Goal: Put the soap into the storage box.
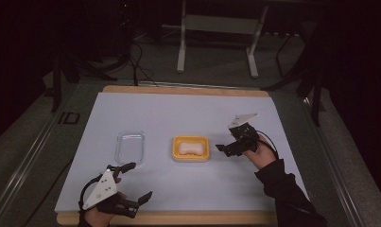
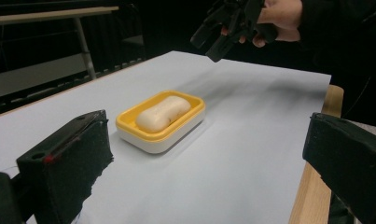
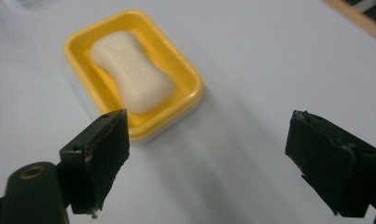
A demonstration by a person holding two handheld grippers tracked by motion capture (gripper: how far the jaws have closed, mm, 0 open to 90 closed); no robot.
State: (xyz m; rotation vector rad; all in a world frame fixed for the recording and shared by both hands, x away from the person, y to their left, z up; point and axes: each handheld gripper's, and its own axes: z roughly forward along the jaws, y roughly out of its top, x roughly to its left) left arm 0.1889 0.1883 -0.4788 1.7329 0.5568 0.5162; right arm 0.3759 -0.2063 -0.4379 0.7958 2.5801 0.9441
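Observation:
A yellow soap dish (image 1: 177, 156) sits near the middle of the white mat and holds a cream bar of soap (image 1: 190, 148). My right gripper (image 1: 224, 147) hovers just right of the dish, open and empty, its jaws pointing left at it. In the right gripper view the soap (image 3: 132, 70) lies in the dish (image 3: 188, 77) up and to the left of that gripper (image 3: 213, 158). My left gripper (image 1: 138, 182) is open and empty at the mat's front left. From the left gripper (image 2: 209, 163) the dish (image 2: 129, 133) and soap (image 2: 163, 113) lie ahead, with the right gripper (image 2: 223, 28) beyond them.
A clear plastic tray (image 1: 130, 146) lies left of the dish. The white mat (image 1: 178, 113) covers a wooden table (image 1: 178, 218) whose edge shows at the front and back. A table frame (image 1: 216, 33) stands on the floor beyond.

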